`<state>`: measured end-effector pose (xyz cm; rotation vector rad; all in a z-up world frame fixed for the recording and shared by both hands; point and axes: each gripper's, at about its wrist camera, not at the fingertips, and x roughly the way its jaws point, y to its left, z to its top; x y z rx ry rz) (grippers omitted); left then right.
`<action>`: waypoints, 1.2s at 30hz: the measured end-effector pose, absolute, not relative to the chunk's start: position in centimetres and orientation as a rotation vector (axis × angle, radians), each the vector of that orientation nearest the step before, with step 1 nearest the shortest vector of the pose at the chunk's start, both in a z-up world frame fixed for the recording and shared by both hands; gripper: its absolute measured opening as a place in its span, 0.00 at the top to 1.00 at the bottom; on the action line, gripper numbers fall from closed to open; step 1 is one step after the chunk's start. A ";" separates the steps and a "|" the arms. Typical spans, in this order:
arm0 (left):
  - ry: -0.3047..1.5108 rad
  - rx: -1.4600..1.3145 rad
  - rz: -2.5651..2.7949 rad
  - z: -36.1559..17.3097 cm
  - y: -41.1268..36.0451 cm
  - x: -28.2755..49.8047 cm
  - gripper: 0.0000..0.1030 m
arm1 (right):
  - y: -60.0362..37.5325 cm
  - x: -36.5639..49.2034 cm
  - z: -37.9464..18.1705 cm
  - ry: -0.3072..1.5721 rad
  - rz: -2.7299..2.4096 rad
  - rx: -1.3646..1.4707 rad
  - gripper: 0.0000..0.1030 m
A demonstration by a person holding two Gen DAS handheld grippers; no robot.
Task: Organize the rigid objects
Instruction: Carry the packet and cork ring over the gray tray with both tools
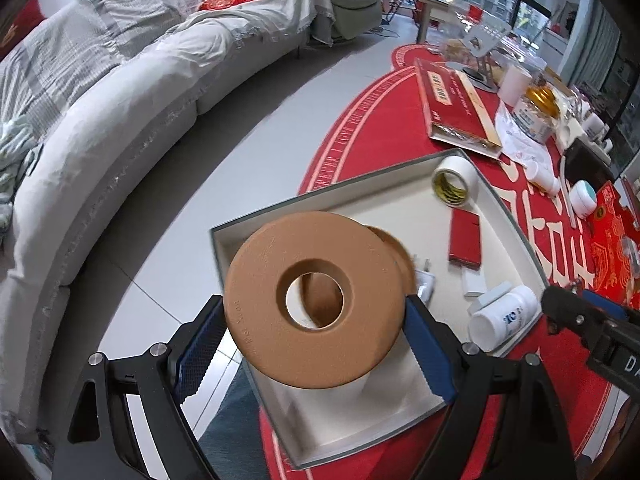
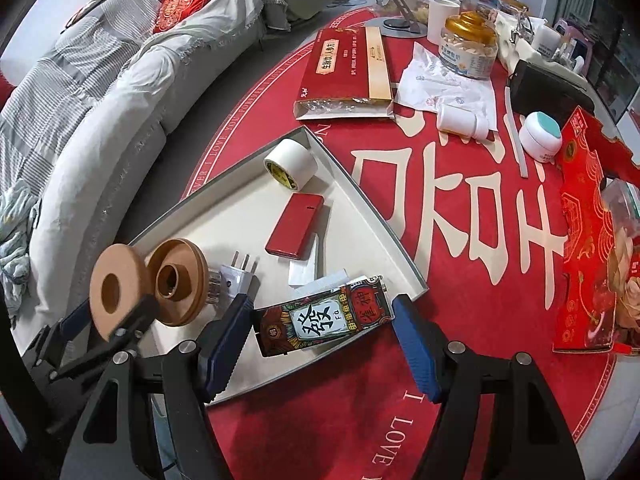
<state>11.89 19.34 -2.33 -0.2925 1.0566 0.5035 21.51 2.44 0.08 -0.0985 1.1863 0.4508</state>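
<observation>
Landmark: we take the shallow white tray (image 2: 360,204) on the red tablecloth (image 2: 460,240) as ref for all places.
Left gripper (image 1: 316,320): pinching a tan foam ring (image 1: 316,300) by its edges, held on edge above the tray's near-left corner.
Right gripper (image 2: 320,328): a printed card box (image 2: 324,318) sits between the pads at the tray's near edge. The pads look apart from its ends, so we can't tell if it's gripped or just bracketed.
Already in tray: wooden disc (image 2: 176,280) just behind the ring, white plug (image 2: 236,276) next to the disc, red case (image 2: 298,226) mid-tray, tape roll (image 2: 290,164) at the far corner. A white bottle (image 1: 504,316) lies at the tray's right side in the left cam; the right cam doesn't show it.
Outside tray: long red packet (image 2: 344,72), jar w/ gold lid (image 2: 468,44), small white pot (image 2: 540,136), all well beyond the far side.
Risk 1: ring is round and on edge. If let go upright it prob rolls, knocks the disc or goes over the low rim to the floor.
Risk 2: both grippers work the same near edge, so arms could clash.
Risk 3: card box overhangs the rim and may tip out if released there.
</observation>
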 end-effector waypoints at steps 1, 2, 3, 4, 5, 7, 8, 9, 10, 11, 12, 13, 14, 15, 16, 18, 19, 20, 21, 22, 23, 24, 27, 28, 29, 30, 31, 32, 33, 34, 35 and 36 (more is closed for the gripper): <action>1.057 -0.294 0.507 -2.3 19.6 11.6 0.14 | 2.4 21.4 0.1 1.187 0.450 -0.097 0.30; 1.057 -0.292 0.508 -2.3 19.6 11.4 0.14 | 2.3 21.4 -0.1 1.189 0.450 -0.097 0.30; 1.059 -0.285 0.510 -2.4 19.7 11.2 0.14 | 2.2 21.3 -0.2 1.194 0.450 -0.097 0.30; 1.062 -0.279 0.509 -2.5 19.6 10.9 0.14 | 2.2 21.2 -0.4 1.198 0.451 -0.097 0.30; 1.066 -0.274 0.505 -2.6 19.5 10.7 0.14 | 2.2 21.2 -0.5 1.201 0.452 -0.096 0.30; 1.074 -0.271 0.496 -2.8 19.2 10.4 0.14 | 2.2 21.1 -0.9 1.211 0.456 -0.096 0.30; 1.081 -0.269 0.490 -3.0 19.0 10.3 0.14 | 2.2 21.1 -1.0 1.214 0.456 -0.095 0.30; 1.086 -0.267 0.485 -3.2 18.8 10.2 0.14 | 2.2 21.0 -1.1 1.217 0.457 -0.095 0.30; 1.096 -0.262 0.476 -3.5 18.5 10.1 0.14 | 2.3 21.0 -1.1 1.219 0.458 -0.096 0.30; 1.104 -0.258 0.470 -3.7 18.3 10.1 0.14 | 2.2 20.9 -1.2 1.221 0.457 -0.097 0.30; 1.110 -0.255 0.466 -3.8 18.2 10.0 0.14 | 2.2 20.9 -1.2 1.221 0.456 -0.096 0.30; 1.116 -0.256 0.461 -4.1 17.9 9.9 0.14 | 2.2 20.9 -1.2 1.223 0.457 -0.095 0.30; 1.118 -0.259 0.458 -4.1 17.8 9.8 0.14 | 2.1 20.8 -1.2 1.223 0.457 -0.094 0.30; 1.120 -0.260 0.456 -4.2 17.8 9.8 0.14 | 2.1 20.8 -1.2 1.221 0.457 -0.095 0.30; 1.123 -0.260 0.454 -4.3 17.6 9.8 0.14 | 2.2 20.9 -1.2 1.220 0.457 -0.097 0.30; 1.127 -0.258 0.448 -4.5 17.3 9.9 0.14 | 2.2 20.8 -1.2 1.220 0.459 -0.097 0.30; 1.128 -0.256 0.446 -4.5 17.2 10.0 0.14 | 2.3 20.8 -1.3 1.220 0.461 -0.098 0.30; 1.129 -0.255 0.444 -4.6 17.1 10.1 0.14 | 2.3 20.8 -1.2 1.221 0.462 -0.099 0.30; 1.130 -0.255 0.441 -4.6 17.1 10.1 0.14 | 2.4 20.8 -1.3 1.220 0.463 -0.099 0.30; 1.132 -0.258 0.441 -4.6 17.1 10.2 0.14 | 2.5 20.8 -1.3 1.220 0.464 -0.100 0.30; 1.131 -0.262 0.441 -4.7 17.1 10.2 0.14 | 2.6 20.8 -1.3 1.219 0.465 -0.102 0.30; 1.131 -0.265 0.441 -4.7 17.2 10.3 0.14 | 2.7 20.8 -1.3 1.220 0.466 -0.103 0.30; 1.131 -0.273 0.445 -4.7 17.4 10.5 0.14 | 3.0 20.9 -1.3 1.220 0.469 -0.109 0.30; 1.133 -0.275 0.446 -4.7 17.5 10.6 0.14 | 3.1 21.0 -1.3 1.219 0.470 -0.111 0.30; 1.133 -0.275 0.447 -4.7 17.5 10.7 0.14 | 3.3 21.0 -1.4 1.218 0.471 -0.113 0.30; 1.133 -0.276 0.448 -4.7 17.6 10.8 0.14 | 3.3 21.0 -1.4 1.218 0.471 -0.115 0.30; 1.131 -0.277 0.448 -4.7 17.7 10.9 0.14 | 3.5 21.1 -1.4 1.214 0.469 -0.119 0.30; 1.130 -0.277 0.447 -4.6 17.7 11.1 0.14 | 3.6 21.2 -1.3 1.210 0.467 -0.125 0.30; 1.128 -0.276 0.447 -4.5 17.7 11.2 0.14 | 3.7 21.2 -1.3 1.206 0.466 -0.130 0.30; 1.127 -0.275 0.447 -4.5 17.8 11.3 0.14 | 3.9 21.2 -1.2 1.200 0.464 -0.135 0.30; 1.126 -0.274 0.448 -4.5 17.9 11.5 0.14 | 4.0 21.3 -1.2 1.197 0.465 -0.138 0.30; 1.125 -0.274 0.449 -4.4 18.0 11.6 0.14 | 4.1 21.4 -1.2 1.196 0.466 -0.139 0.30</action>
